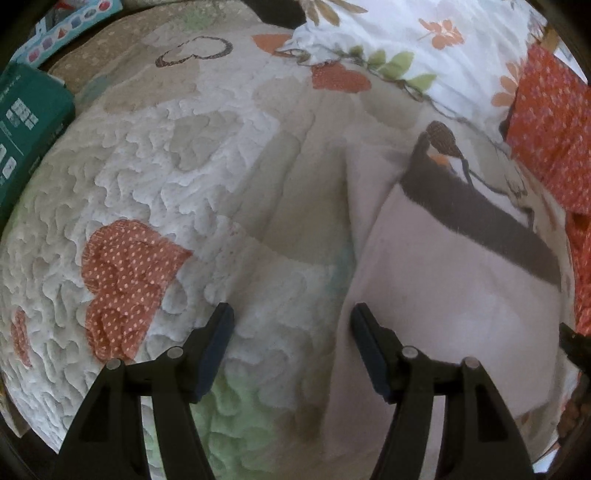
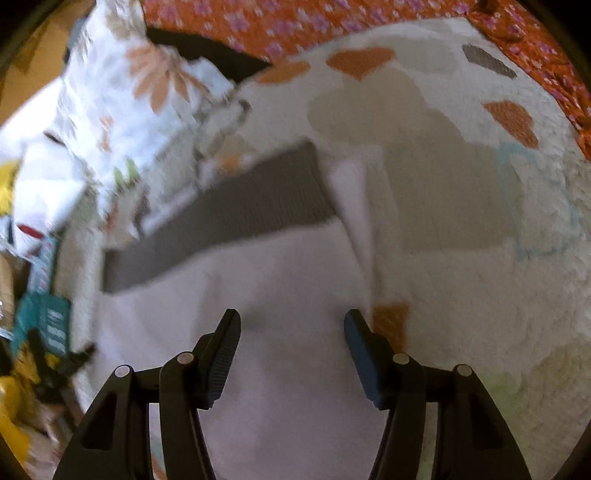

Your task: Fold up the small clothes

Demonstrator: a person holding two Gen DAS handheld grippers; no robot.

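Note:
A small pale pink garment (image 1: 454, 284) with a dark grey band (image 1: 476, 206) lies flat on a quilted bedspread (image 1: 147, 173). In the left wrist view it fills the lower right; my left gripper (image 1: 291, 321) is open and empty, over the garment's left edge. In the right wrist view the garment (image 2: 258, 288) and its grey band (image 2: 236, 210) lie in the middle. My right gripper (image 2: 291, 325) is open and empty just above the pink cloth, near its right edge. The right wrist view is blurred.
A white floral pillow (image 1: 388, 33) lies at the back, also in the right wrist view (image 2: 122, 122). An orange patterned cloth (image 1: 550, 129) lies at the right, a green box (image 1: 26, 125) at the left. The other gripper's tip (image 1: 576, 343) shows at the right edge.

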